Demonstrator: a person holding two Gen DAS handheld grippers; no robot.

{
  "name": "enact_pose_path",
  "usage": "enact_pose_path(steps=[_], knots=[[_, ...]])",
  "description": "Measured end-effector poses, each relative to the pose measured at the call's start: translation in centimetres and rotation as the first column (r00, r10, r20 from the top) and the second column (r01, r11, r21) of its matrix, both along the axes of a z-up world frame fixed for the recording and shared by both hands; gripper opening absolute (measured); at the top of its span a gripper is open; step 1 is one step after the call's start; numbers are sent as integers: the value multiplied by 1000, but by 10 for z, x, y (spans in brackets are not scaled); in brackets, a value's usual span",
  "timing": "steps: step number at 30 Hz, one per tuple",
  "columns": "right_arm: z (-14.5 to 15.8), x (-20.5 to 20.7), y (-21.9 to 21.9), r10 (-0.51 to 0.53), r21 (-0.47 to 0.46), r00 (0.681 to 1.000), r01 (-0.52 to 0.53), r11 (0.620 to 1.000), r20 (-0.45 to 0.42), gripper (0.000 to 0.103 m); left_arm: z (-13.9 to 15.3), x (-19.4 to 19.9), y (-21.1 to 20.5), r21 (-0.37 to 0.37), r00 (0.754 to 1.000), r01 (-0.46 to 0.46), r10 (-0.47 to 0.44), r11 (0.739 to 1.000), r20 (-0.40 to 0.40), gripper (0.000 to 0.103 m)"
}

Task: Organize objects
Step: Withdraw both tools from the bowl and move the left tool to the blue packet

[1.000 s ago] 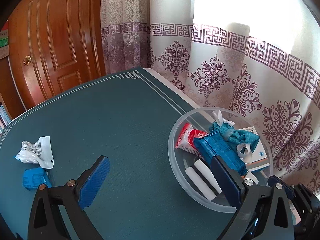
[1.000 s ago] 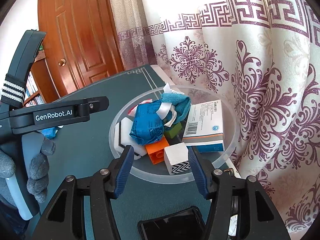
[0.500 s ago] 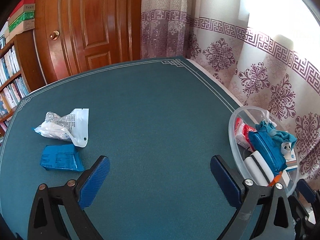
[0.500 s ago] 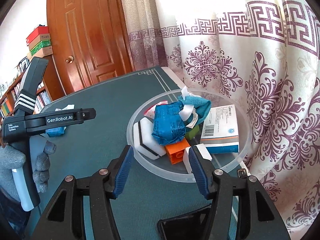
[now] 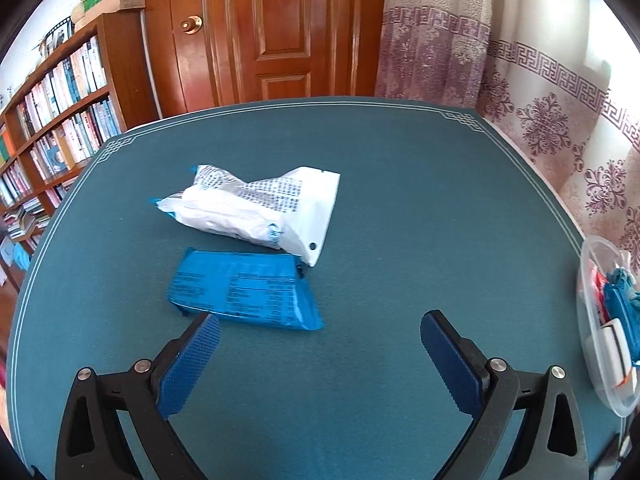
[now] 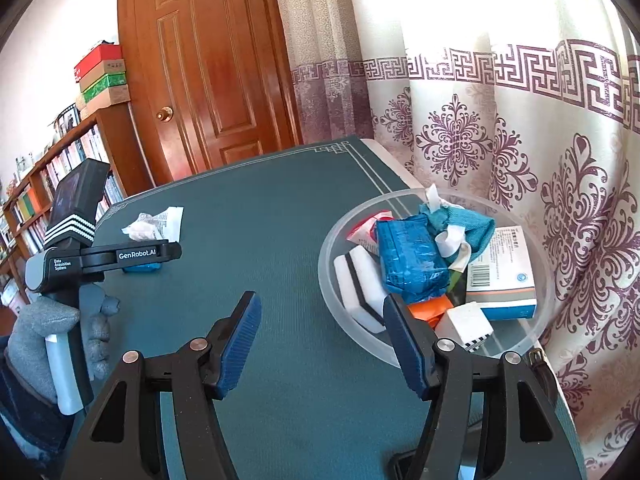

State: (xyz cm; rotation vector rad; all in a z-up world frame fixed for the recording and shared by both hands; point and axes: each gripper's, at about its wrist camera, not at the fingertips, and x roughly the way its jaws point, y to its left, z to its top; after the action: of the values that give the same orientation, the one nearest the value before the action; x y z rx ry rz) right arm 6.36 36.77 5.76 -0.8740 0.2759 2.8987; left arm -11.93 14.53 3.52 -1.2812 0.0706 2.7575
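Left hand-held gripper (image 5: 320, 332) has swung from bowl (image 5: 592, 364) to blue packet (image 5: 244, 294).

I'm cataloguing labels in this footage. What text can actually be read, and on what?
"GenRobot.AI": side of the left claw, seen from the right wrist view.
"Data Acquisition System": its grey handle.
Too small or blurred to read: print on the white pouch, blue packet, medicine box, book spines.

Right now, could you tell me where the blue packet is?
In the left wrist view the blue packet lies on the green table, just below the white bag.
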Motion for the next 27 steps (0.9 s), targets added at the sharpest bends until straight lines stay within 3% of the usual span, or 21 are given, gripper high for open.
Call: enact_pose_path(steps=[8,27], knots=[[-10,-15,-25,69,-7,997,-69,998,28,65,-18,-18,-28,-15,996,-73,73,997,41,102],[-29,-29,-57,158,-26,984,-156,987,80,65,-27,-24,-61,-24,993,-101,103,995,59,102]])
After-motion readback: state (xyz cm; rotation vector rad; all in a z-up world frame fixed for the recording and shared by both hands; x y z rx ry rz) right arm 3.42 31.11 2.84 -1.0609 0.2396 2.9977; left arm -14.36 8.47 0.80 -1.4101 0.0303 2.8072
